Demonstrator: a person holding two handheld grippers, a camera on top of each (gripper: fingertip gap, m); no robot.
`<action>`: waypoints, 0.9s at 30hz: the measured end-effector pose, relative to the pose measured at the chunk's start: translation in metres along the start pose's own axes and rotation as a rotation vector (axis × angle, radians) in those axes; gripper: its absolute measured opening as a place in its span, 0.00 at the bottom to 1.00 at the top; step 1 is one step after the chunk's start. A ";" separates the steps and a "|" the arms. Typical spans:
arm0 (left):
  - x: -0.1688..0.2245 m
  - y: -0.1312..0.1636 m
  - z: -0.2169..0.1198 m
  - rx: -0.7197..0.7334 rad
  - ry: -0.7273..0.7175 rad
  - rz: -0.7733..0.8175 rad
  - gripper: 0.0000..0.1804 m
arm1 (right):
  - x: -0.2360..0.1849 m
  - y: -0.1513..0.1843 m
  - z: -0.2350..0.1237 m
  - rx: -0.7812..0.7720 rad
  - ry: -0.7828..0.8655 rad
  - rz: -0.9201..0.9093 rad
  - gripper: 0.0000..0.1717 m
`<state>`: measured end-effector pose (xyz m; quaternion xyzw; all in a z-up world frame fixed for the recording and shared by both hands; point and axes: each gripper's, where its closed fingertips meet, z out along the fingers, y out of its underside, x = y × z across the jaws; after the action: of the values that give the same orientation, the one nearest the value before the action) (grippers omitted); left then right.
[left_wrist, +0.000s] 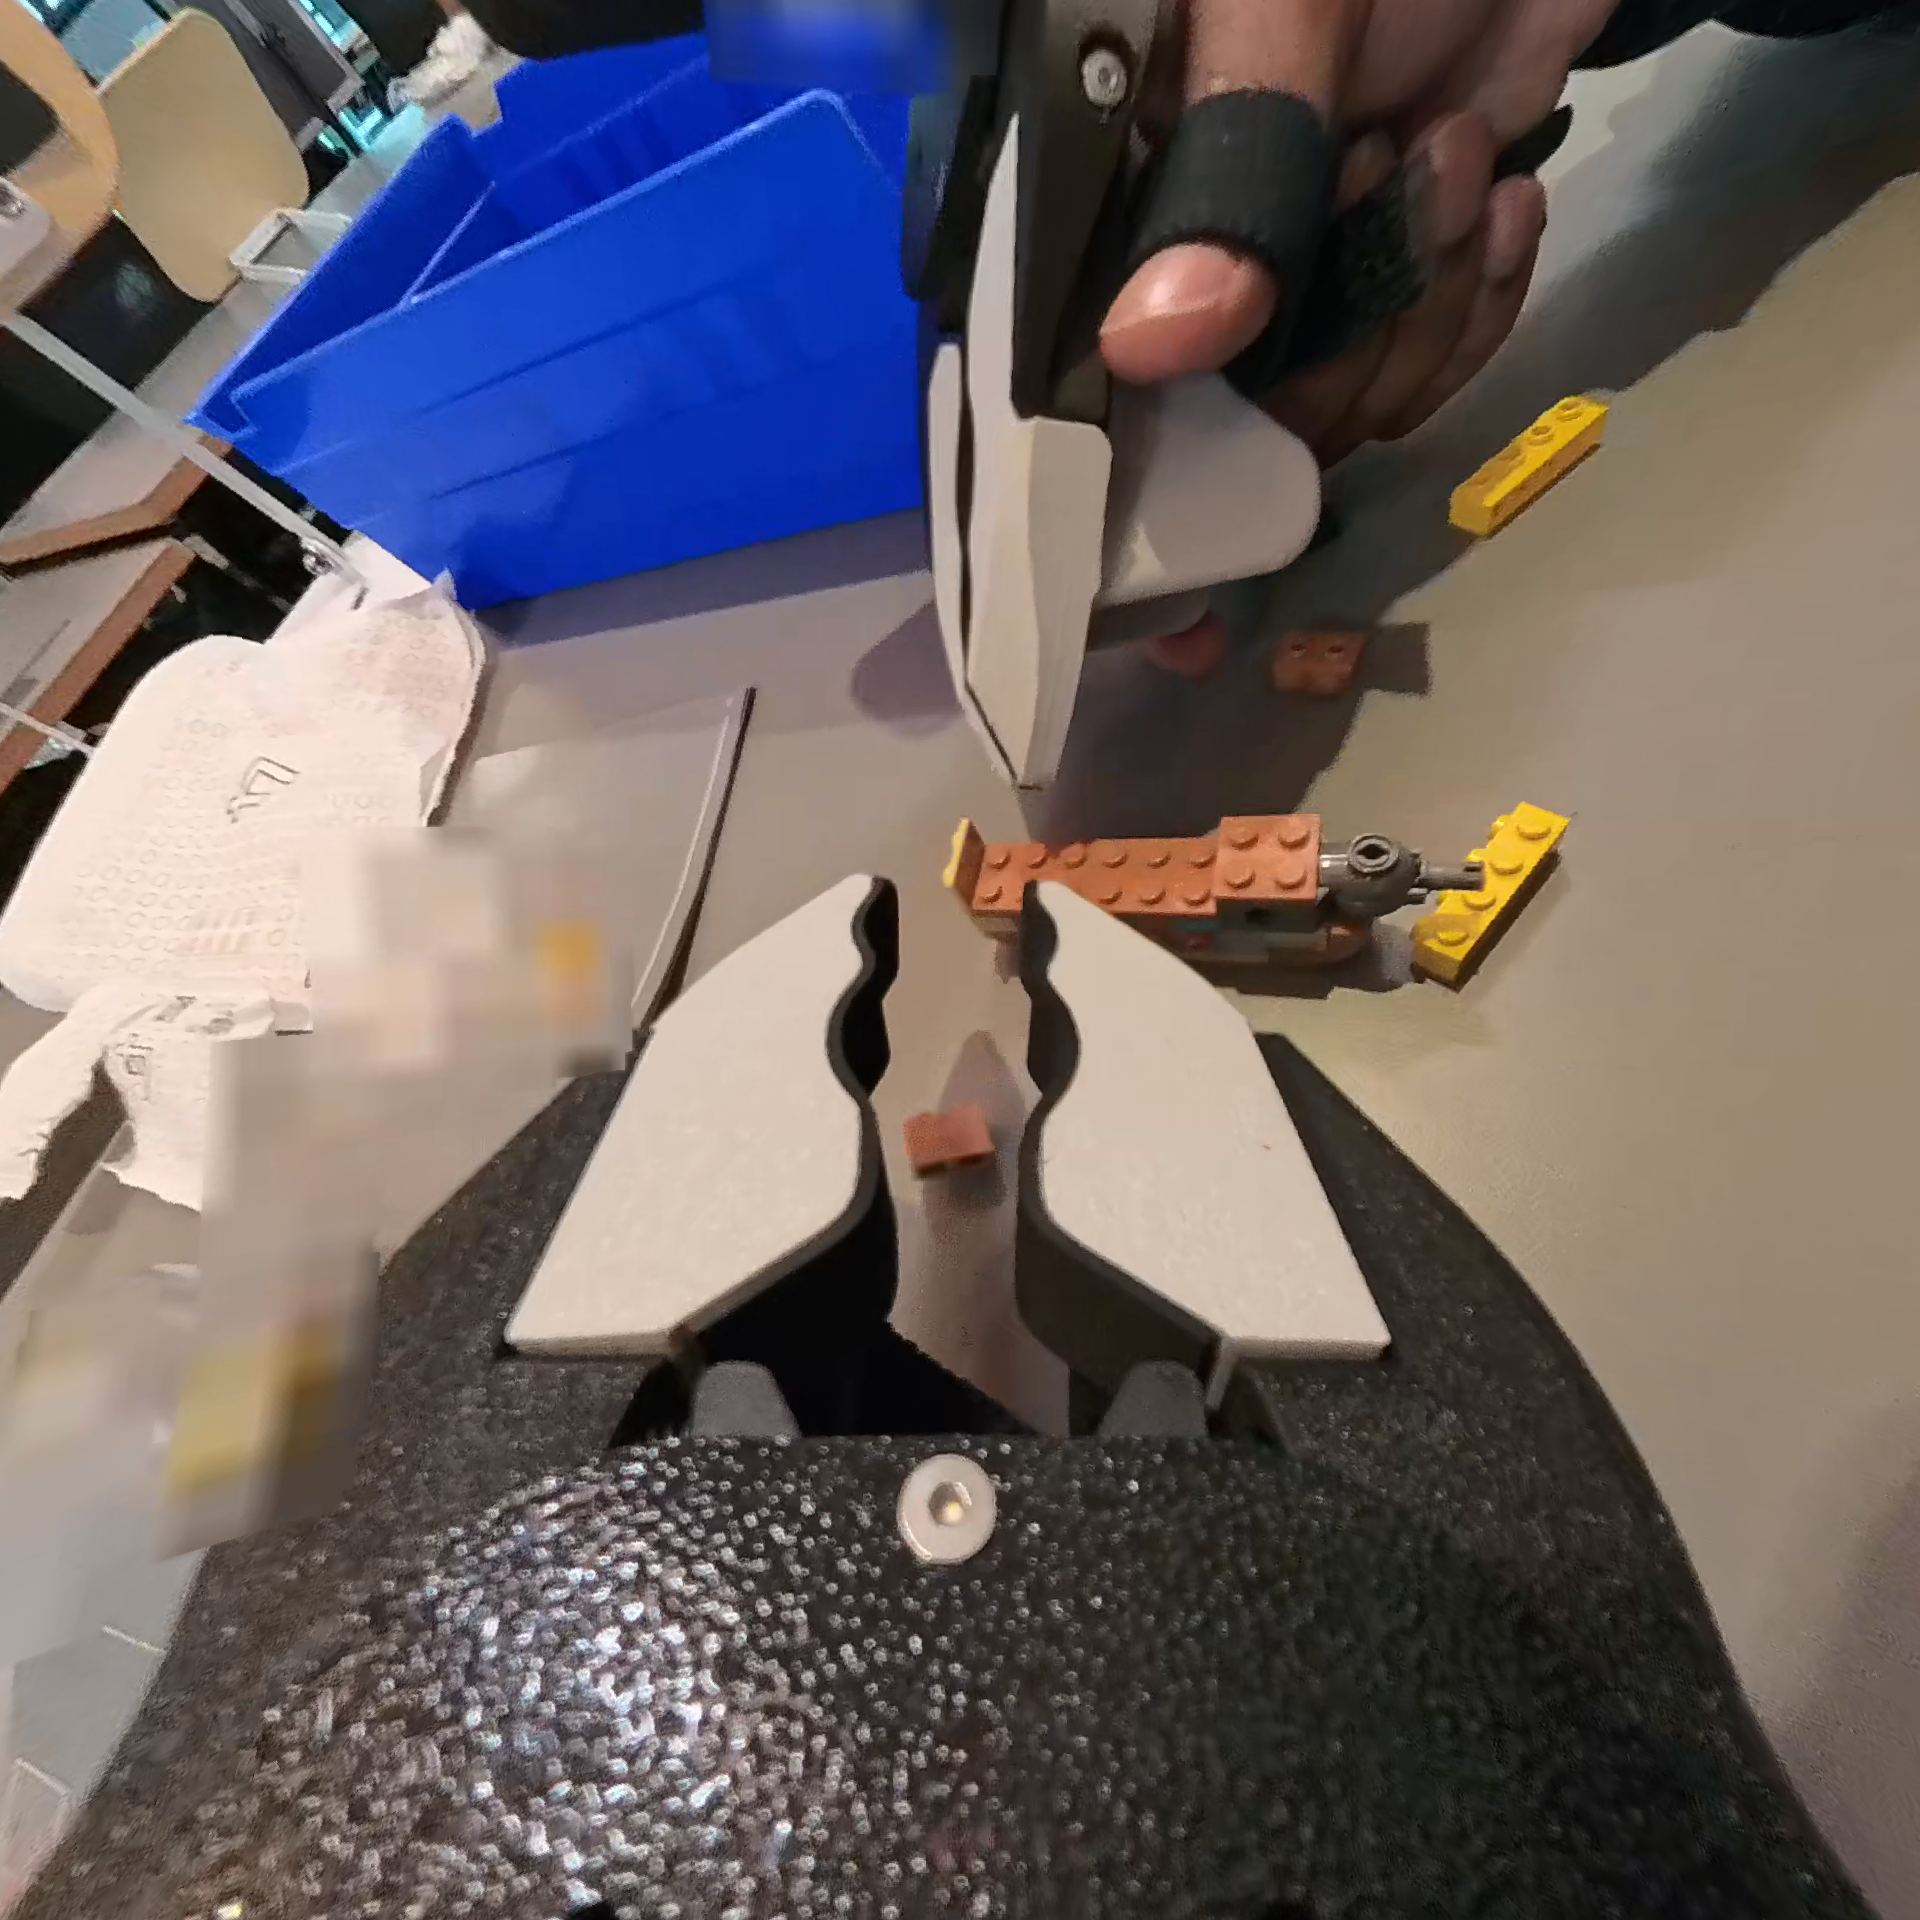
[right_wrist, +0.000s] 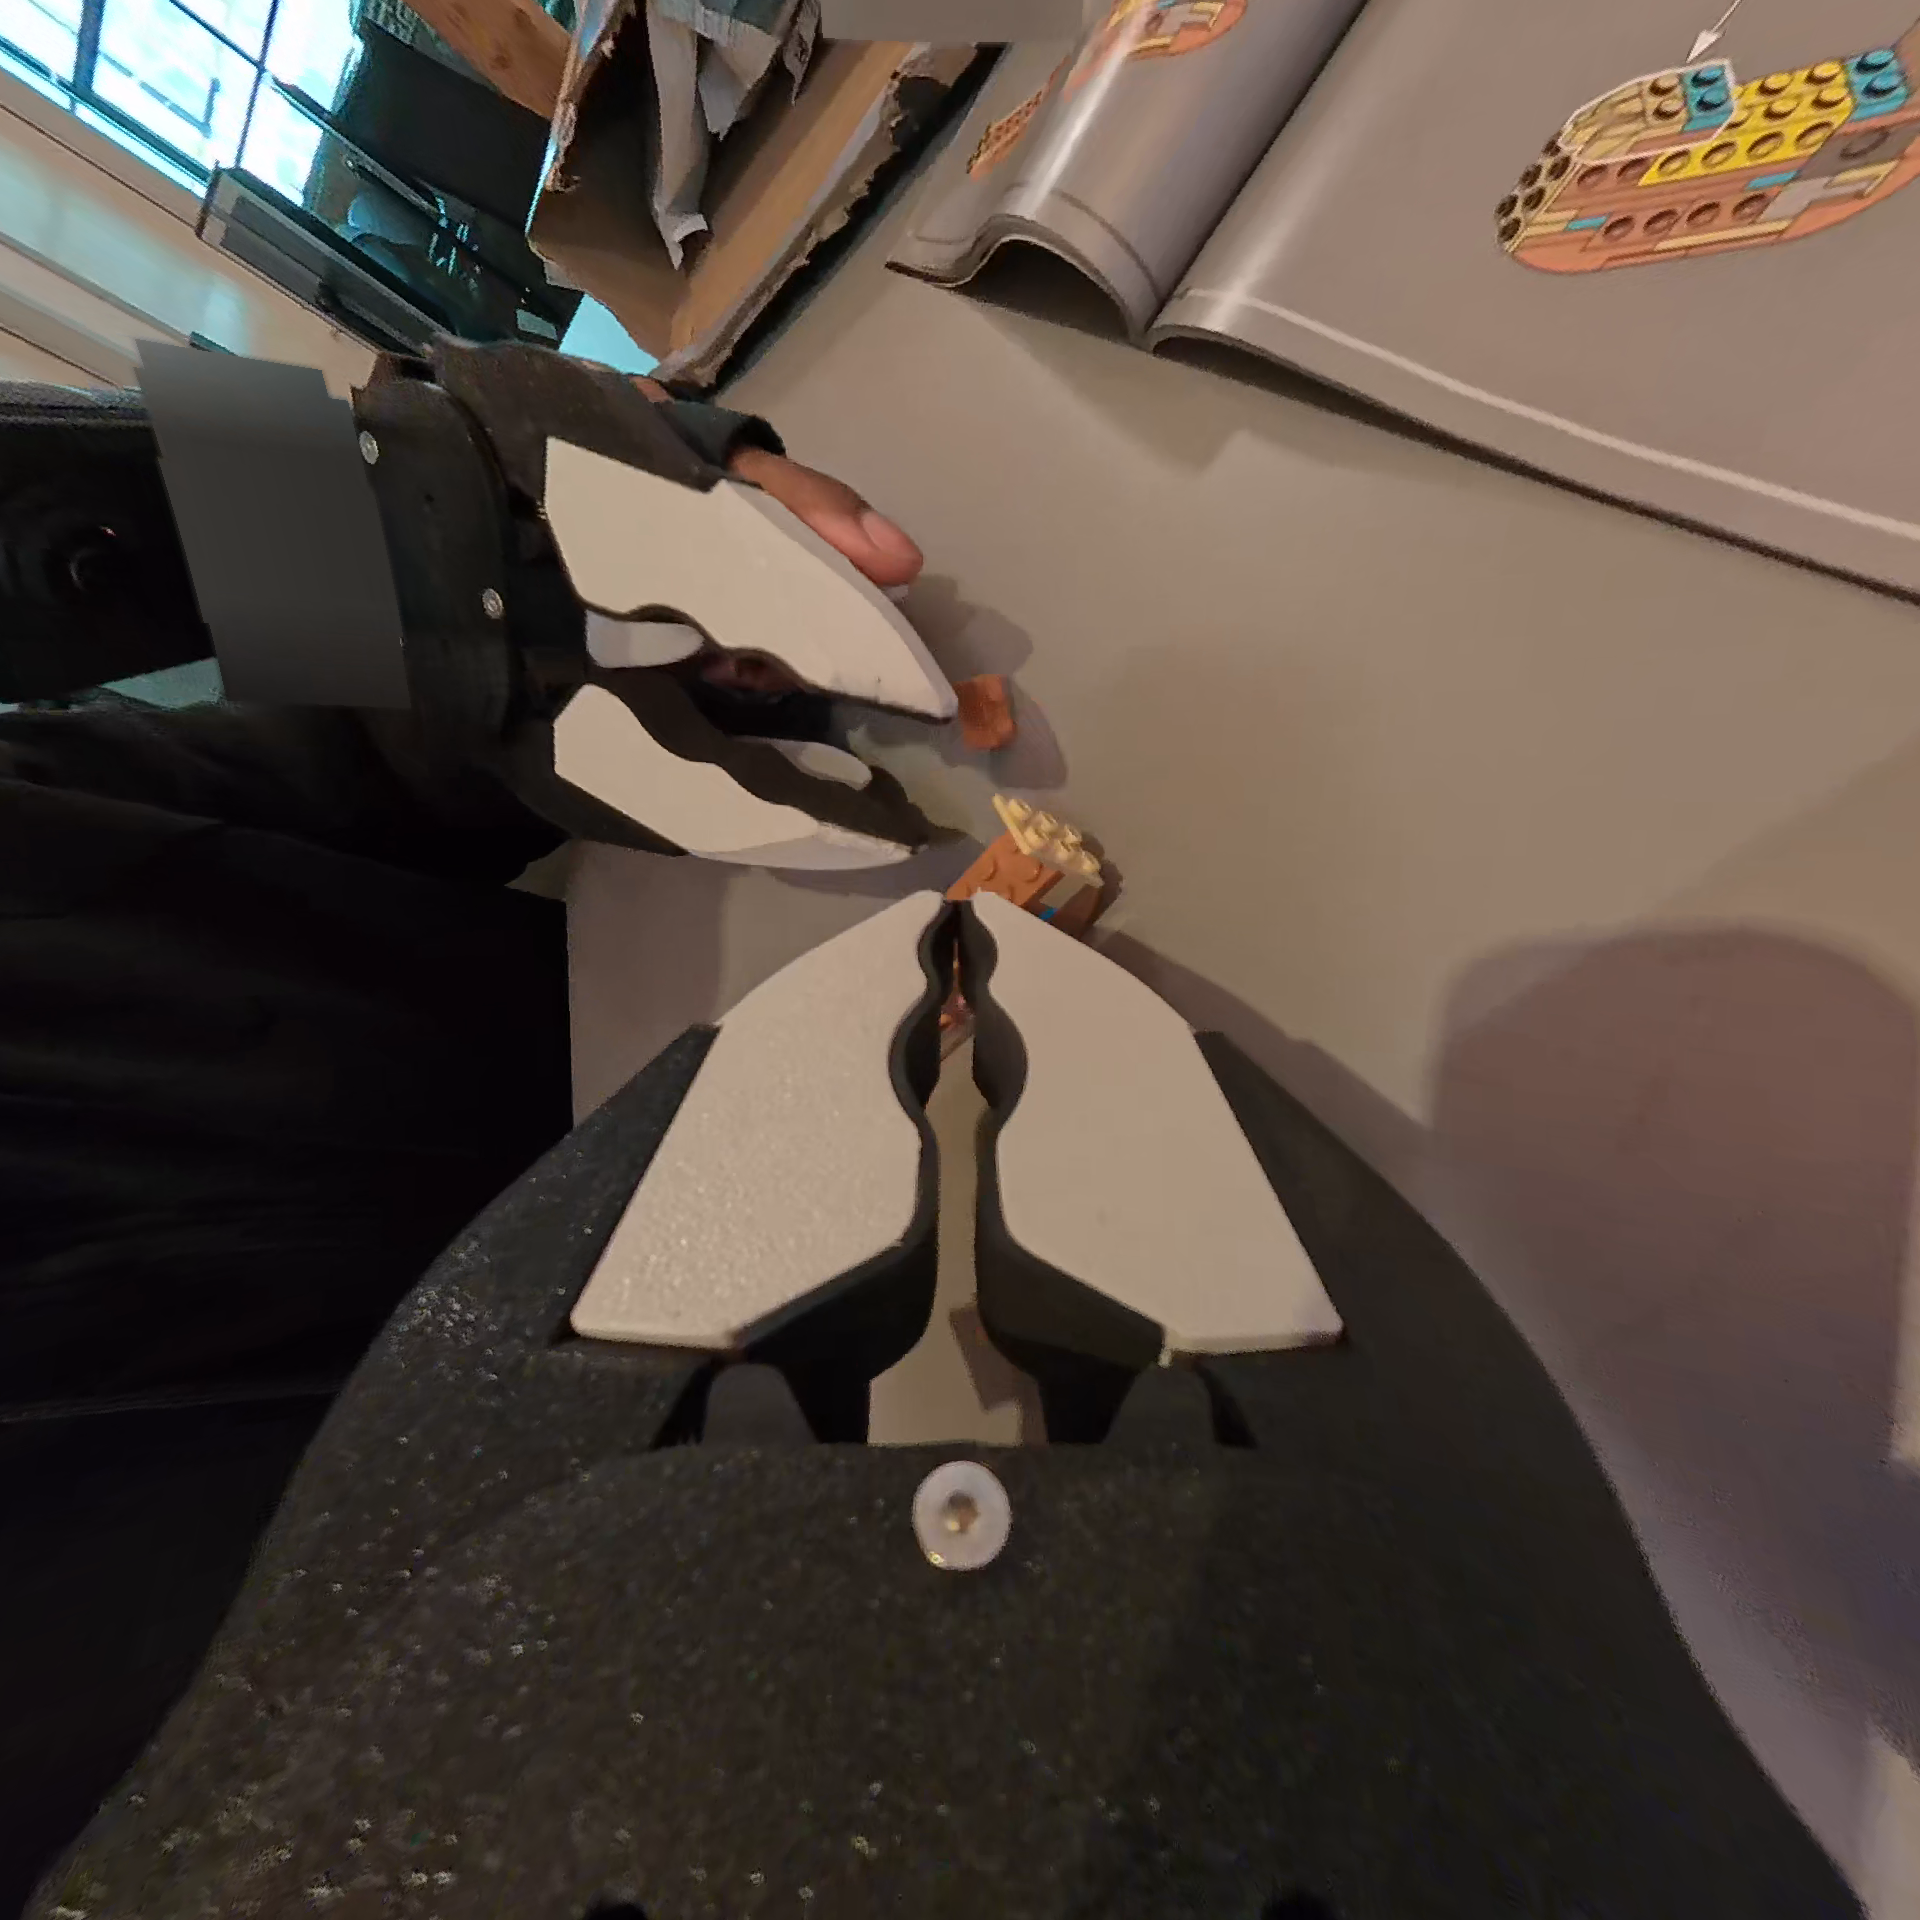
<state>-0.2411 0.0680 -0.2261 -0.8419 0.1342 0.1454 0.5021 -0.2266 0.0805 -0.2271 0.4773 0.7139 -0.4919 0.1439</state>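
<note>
A grey table (left_wrist: 1558, 1195) is seen carrying a brown brick model (left_wrist: 1153, 883) at centre. A small brown piece (left_wrist: 945, 1138) lies at 6 o'clock from it, a yellow plate (left_wrist: 1527, 468) at 1 o'clock, blue bins (left_wrist: 582, 416) at 10 o'clock, and white paper (left_wrist: 229, 821) at 9 o'clock.

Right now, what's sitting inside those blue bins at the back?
The blue bins show only bare inner walls; their floors are hidden by the front walls, and the right tongs cover one side.

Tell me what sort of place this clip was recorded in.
Probably an office or lab worktable set up for toy-brick building: a grey table with a brown brick model, an open picture instruction booklet, blue storage bins, and chairs behind.
</note>
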 end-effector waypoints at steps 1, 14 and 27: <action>-0.001 0.002 -0.001 -0.007 0.000 0.002 0.13 | 0.001 0.000 0.000 0.000 0.003 -0.002 0.00; -0.014 0.056 -0.034 -0.239 0.155 -0.192 0.15 | 0.003 0.002 -0.001 -0.012 0.058 -0.088 0.00; 0.000 0.051 -0.019 -0.227 0.260 -0.261 0.09 | -0.017 0.001 0.002 0.001 0.025 -0.222 0.02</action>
<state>-0.2583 0.0282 -0.2587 -0.9150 0.0705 -0.0162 0.3969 -0.2179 0.0697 -0.2171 0.4016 0.7639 -0.4990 0.0794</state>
